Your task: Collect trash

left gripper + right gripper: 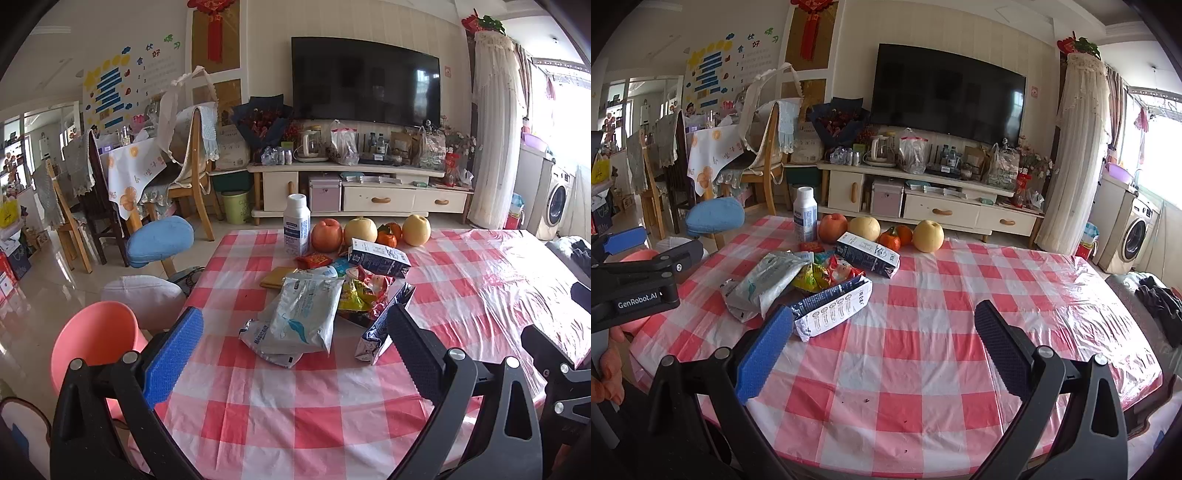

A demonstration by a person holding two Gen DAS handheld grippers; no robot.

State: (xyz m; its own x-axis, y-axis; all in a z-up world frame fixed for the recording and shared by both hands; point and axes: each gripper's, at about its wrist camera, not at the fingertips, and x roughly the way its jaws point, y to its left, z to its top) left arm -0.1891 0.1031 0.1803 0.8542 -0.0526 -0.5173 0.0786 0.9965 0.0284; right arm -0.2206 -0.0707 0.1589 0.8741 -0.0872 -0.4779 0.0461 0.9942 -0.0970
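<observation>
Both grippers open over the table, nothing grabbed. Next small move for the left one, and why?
Probably ease the left gripper forward and down onto the white pouch and close. It is open and empty, the pouch lies on top at the near edge of the trash pile, between its fingers, and the pink bin waits just off the table's left edge.

Both views ride low over the near edge of a table with a red-and-white checked cloth (314, 406), looking forward across it toward the television (365, 81) on the far wall. The left wrist view sits close behind the heap of wrappers (317, 306); the right wrist view stands further right, with the heap (812, 288) to its left. Both share the table, fruit, and wall
</observation>
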